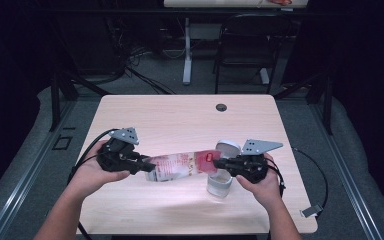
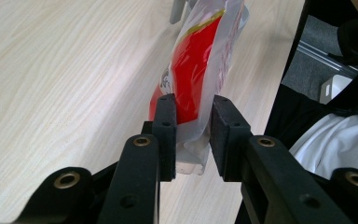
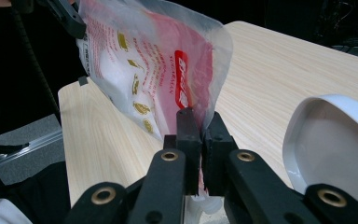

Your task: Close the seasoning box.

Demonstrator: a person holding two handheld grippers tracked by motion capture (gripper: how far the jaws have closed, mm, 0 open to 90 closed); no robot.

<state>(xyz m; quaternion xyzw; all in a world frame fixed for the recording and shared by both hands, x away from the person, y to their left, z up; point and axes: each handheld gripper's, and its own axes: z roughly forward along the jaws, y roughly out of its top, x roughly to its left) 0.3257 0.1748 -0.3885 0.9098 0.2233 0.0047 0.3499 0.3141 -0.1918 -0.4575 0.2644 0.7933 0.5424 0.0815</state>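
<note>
High view: pouch [image 1: 182,165] is held level above the table [image 1: 180,115], between both grippers.
Left gripper [image 1: 147,165]: clamped on one pouch end.
Right gripper [image 1: 220,163]: pinched on the other end, beside the jar [image 1: 220,182].

Red-white plastic pouch [image 1: 182,165] stretched level above table, beside open clear container [image 1: 220,182].

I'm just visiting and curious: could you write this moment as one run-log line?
left gripper: shut on pouch | right gripper: shut on pouch | pouch: held above table | container: open, by right gripper
</note>
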